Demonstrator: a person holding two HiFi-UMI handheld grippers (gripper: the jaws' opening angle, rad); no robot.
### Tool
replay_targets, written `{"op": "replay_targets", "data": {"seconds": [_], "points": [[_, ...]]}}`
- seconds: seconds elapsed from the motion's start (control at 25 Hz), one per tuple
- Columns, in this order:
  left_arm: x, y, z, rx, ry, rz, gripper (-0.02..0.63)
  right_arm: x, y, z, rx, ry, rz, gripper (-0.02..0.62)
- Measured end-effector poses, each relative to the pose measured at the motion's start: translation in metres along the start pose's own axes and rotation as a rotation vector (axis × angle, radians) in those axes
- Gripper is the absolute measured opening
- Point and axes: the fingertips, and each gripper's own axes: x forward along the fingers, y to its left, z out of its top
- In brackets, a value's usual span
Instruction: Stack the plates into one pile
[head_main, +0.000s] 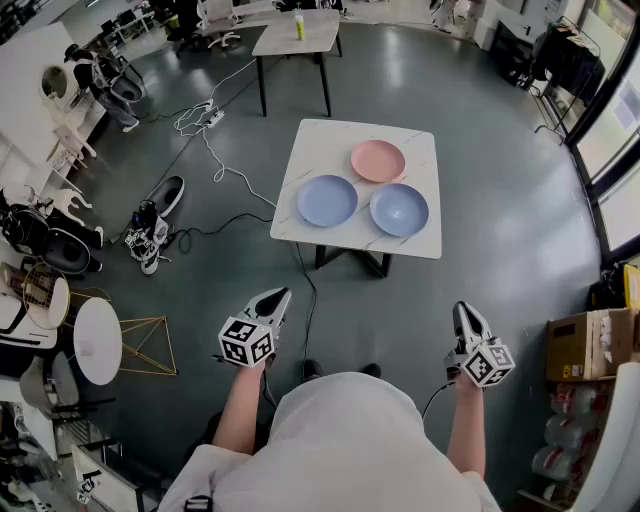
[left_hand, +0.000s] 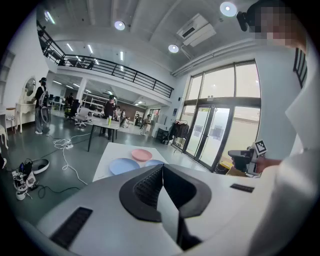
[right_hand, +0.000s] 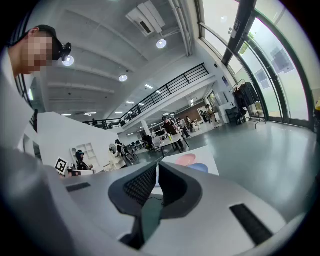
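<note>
Three plates lie apart on a white marble-look table (head_main: 420, 150) ahead of me: a pink plate (head_main: 378, 161) at the back, a light blue plate (head_main: 327, 200) at the front left and a darker blue plate (head_main: 399, 210) at the front right. My left gripper (head_main: 280, 296) and right gripper (head_main: 463, 311) are held low in front of my body, well short of the table, both shut with nothing in them. In the left gripper view the pink plate (left_hand: 141, 154) and light blue plate (left_hand: 124, 166) show past the closed jaws.
A second table (head_main: 298, 40) with a yellow bottle (head_main: 299, 26) stands further back. Cables (head_main: 215, 150) and a pair of shoes (head_main: 150, 228) lie on the floor to the left. A small round white table (head_main: 97, 341) is at my left, cardboard boxes (head_main: 590, 345) at my right.
</note>
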Motion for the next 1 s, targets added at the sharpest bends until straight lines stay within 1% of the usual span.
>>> {"op": "replay_targets", "data": {"seconds": [0.56, 0.72, 0.84, 1.0], "points": [[0.001, 0.004, -0.006, -0.011, 0.024, 0.017, 0.014, 0.006, -0.001, -0.003, -0.001, 0.018, 0.006, 0.032], [0.003, -0.001, -0.007, -0.009, 0.029, 0.024, 0.014, 0.005, -0.007, -0.001, 0.019, 0.005, 0.02, 0.034], [0.002, -0.004, -0.008, -0.009, 0.035, 0.035, 0.014, 0.005, -0.008, 0.001, 0.026, 0.014, 0.017, 0.034], [0.004, -0.014, -0.013, -0.009, 0.045, 0.047, 0.014, 0.003, -0.017, -0.002, 0.02, 0.028, 0.035, 0.034]]}}
